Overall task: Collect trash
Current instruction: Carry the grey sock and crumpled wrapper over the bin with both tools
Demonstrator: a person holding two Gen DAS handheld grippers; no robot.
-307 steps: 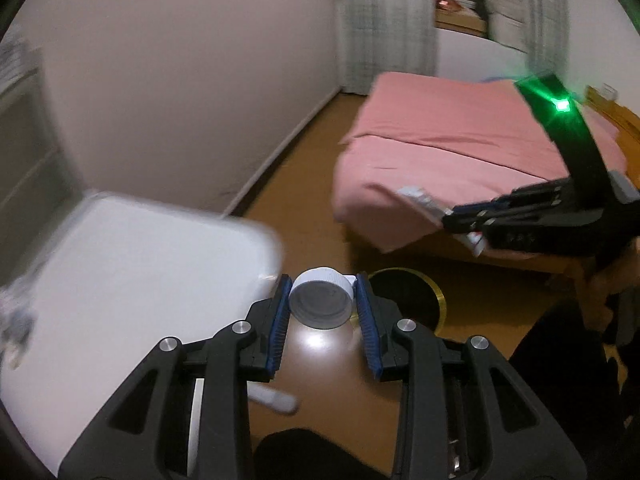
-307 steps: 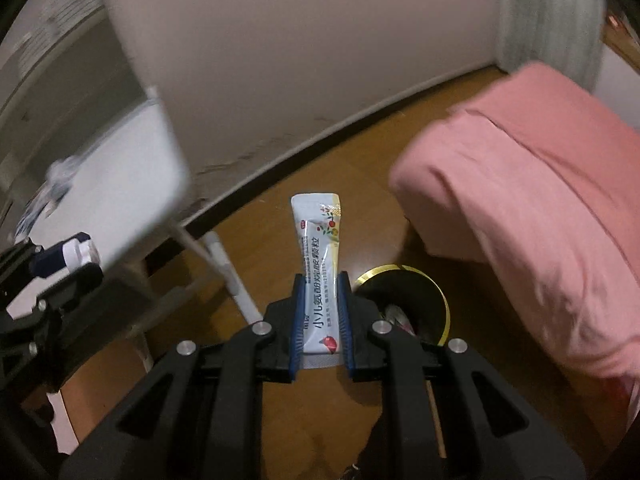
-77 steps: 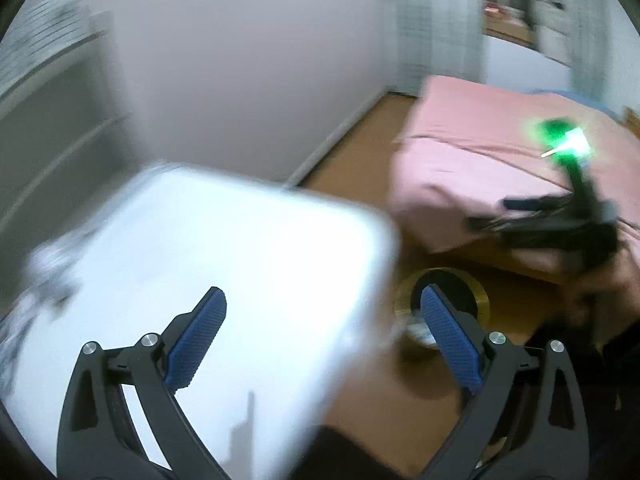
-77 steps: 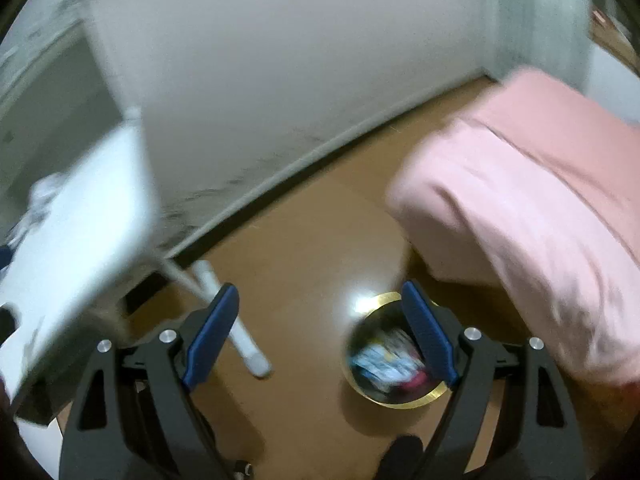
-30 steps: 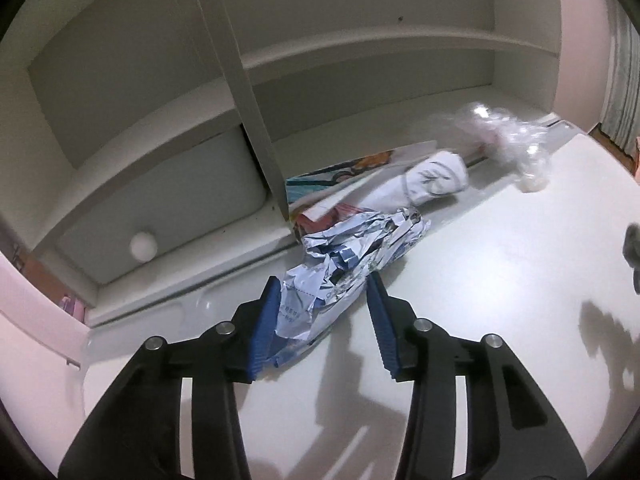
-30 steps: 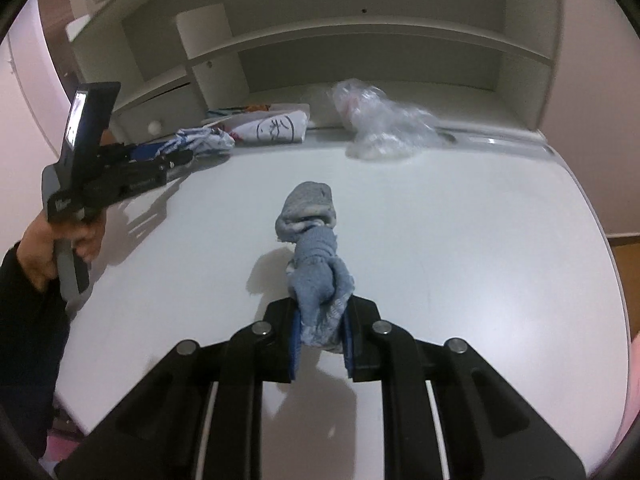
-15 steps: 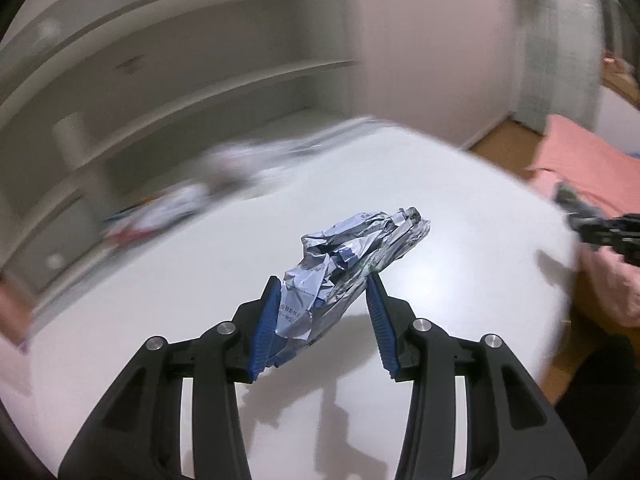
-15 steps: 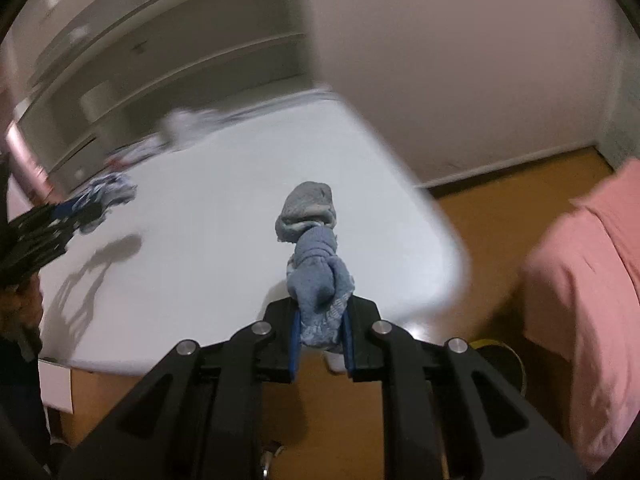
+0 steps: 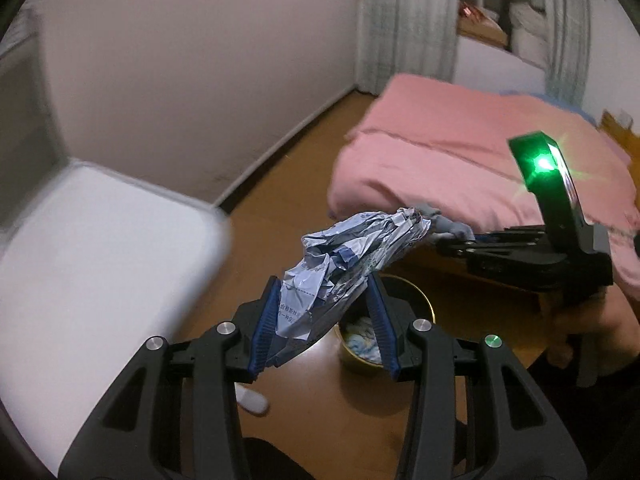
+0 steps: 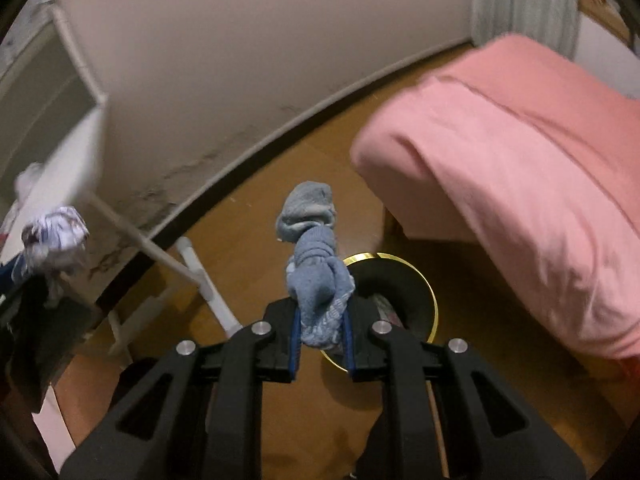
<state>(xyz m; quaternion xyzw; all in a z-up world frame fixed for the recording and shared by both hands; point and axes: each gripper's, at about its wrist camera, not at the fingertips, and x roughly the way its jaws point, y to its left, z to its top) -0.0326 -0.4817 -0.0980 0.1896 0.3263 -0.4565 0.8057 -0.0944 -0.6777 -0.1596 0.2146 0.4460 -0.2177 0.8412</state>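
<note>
Bedroom floor with a gold-rimmed bin (image 10: 430, 300) beside a pink bed (image 10: 520, 152).
White surface (image 9: 80, 260) lies at left. Left hand-held gripper (image 9: 324, 324) is clamped on a crumpled wrapper (image 9: 344, 256), above the bin (image 9: 426, 296). Right hand-held gripper (image 10: 320, 336) is closed on a balled blue-grey sock (image 10: 316, 264), over the bin's near rim. 2 pieces of trash are held.

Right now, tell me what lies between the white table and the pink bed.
In the left wrist view, bare wooden floor separates the white table from the pink bed. The gold-rimmed bin stands there too, near the bed.
</note>
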